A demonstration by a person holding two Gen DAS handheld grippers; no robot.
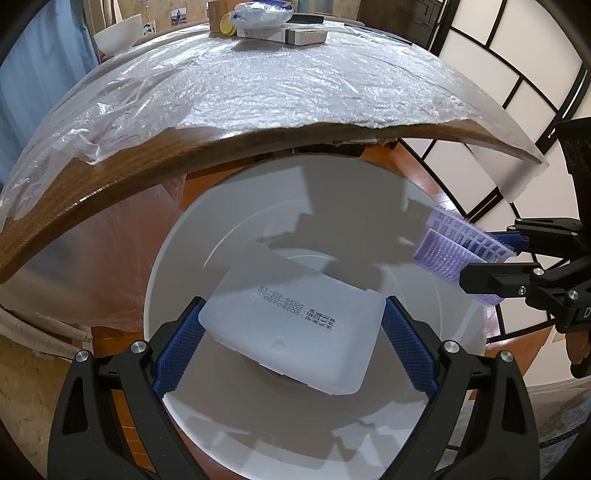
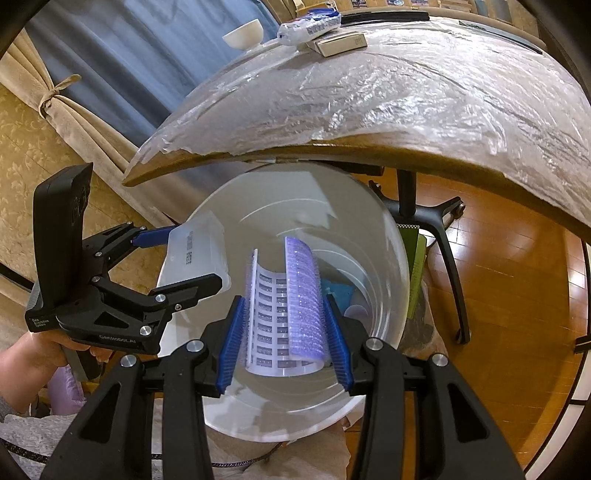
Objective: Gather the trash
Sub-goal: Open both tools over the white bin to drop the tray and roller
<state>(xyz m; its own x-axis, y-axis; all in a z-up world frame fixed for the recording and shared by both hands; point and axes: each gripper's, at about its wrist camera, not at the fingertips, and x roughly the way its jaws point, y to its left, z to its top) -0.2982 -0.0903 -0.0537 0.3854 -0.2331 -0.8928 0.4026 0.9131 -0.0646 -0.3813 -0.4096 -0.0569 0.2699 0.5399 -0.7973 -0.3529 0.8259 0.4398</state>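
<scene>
In the left wrist view, a flat translucent white plastic box point(image 1: 295, 332) with printed dates is clamped between the blue pads of the left tool point(image 1: 291, 341) and is held directly above the open mouth of a round white plastic bin point(image 1: 461, 354). At the right rim of the bin, the right tool point(image 1: 491, 260) is seen gripping a pale purple perforated hair roller point(image 1: 461, 254), which juts over the bin's edge. Beyond the bin, a wooden counter covered with crinkled clear plastic film point(image 1: 258, 88) is seen, with a white bowl point(image 1: 118, 35) and flat cartons point(image 1: 280, 35) at its far side.

In the right wrist view, the hair roller point(image 2: 291, 306) is pinched between the blue pads of the right tool point(image 2: 284, 339) and hangs over the middle of the bin point(image 2: 391, 236). At the left rim of the bin, the plastic box point(image 2: 195, 254) is held by the left tool point(image 2: 177, 258), itself gripped by a hand point(image 2: 33, 358). A blue scrap point(image 2: 338, 290) is visible inside the bin. The counter point(image 2: 406, 92) overhangs the bin's far edge, and a black chair base point(image 2: 424, 214) stands on the wooden floor point(image 2: 517, 277) to the right of the bin.
</scene>
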